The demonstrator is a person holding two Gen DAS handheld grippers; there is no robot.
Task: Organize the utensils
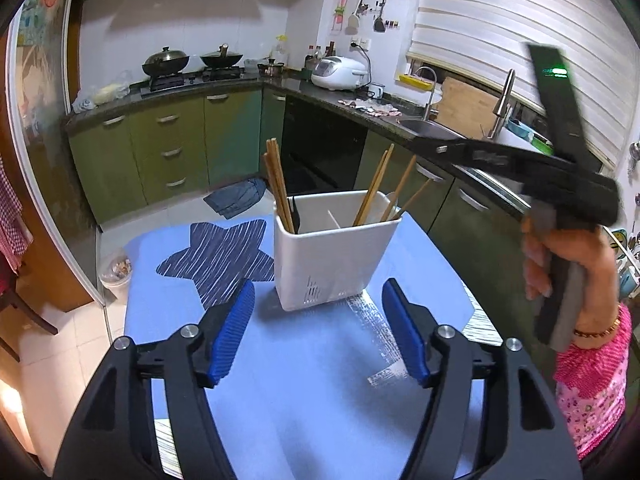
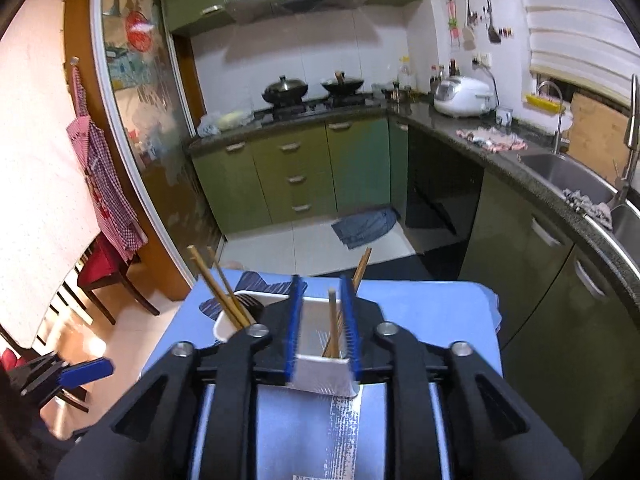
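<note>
- Two tools are showing: the left tool (image 1: 318, 330) is hovering low over the blue-clothed table (image 1: 304, 400), blue pads spread wide with nothing between them.
- The right tool (image 2: 322, 328) is hanging above the white utensil holder (image 1: 336, 258); its pads are standing a narrow gap apart, not pressed together, with one chopstick (image 2: 332, 324) rising in the gap. I cannot tell whether the pads are touching it.
- One holder is standing upright on the table, just beyond the left tool's fingertips, split by an inner divider into compartments.
- Chopsticks, counted in the left wrist view: about three leaning in the left compartment (image 1: 276, 184), beside one dark utensil (image 1: 294, 210); about four leaning in the right compartment (image 1: 384, 188). The count is uncertain where sticks are overlapping.
- One dark star patch (image 1: 220, 254) is lying on the cloth left of the holder.
- The left wrist view alone is showing the right tool's body from outside (image 1: 520, 168), raised above the holder and gripped by a hand (image 1: 560, 264) with a pink sleeve.
- The right wrist view alone is showing the holder from above, two sticks in its left compartment (image 2: 224, 296), and a blue pad of the left tool (image 2: 84, 372) at the lower left edge.
</note>
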